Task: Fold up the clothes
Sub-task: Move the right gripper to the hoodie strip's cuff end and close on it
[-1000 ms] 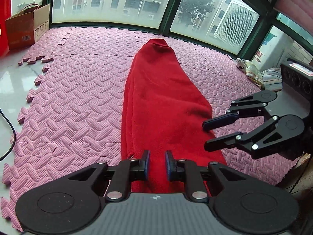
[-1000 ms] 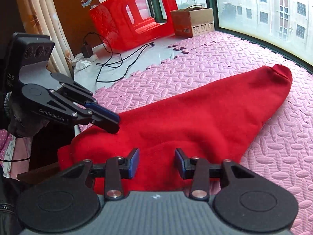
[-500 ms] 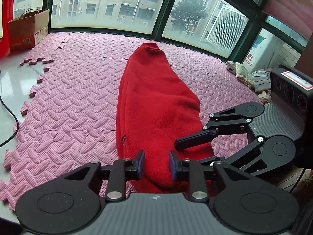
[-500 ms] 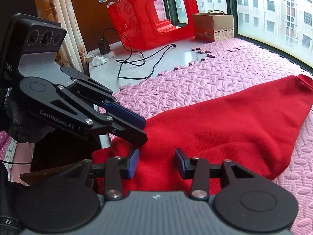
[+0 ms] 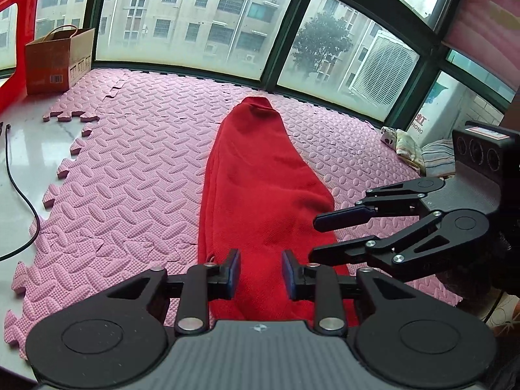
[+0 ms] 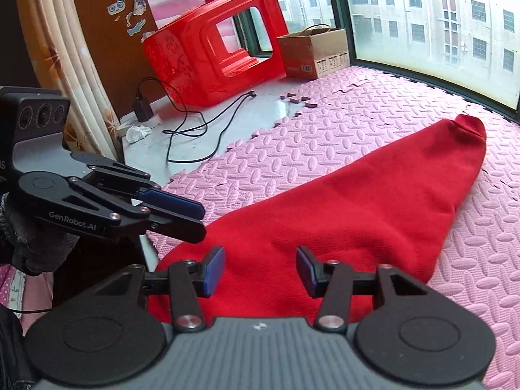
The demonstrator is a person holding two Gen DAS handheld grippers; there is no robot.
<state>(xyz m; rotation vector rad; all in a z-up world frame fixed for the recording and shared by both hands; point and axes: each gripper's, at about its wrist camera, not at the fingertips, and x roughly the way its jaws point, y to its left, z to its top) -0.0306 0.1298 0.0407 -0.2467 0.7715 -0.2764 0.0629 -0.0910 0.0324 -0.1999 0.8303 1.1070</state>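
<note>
Pink foam mat (image 5: pixel 136 169), cardboard box (image 6: pixel 313 52), red plastic table (image 6: pixel 208 55) on its side, black cable (image 6: pixel 201 123), window (image 5: pixel 182 16)

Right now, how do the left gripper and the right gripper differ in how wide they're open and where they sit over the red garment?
The right gripper stands open wider than the left gripper; both have just been opening. The left one hangs over the near left part of the red garment, the right one over its near right edge. Neither is clamped on the cloth, and both point down at its near end.
</note>
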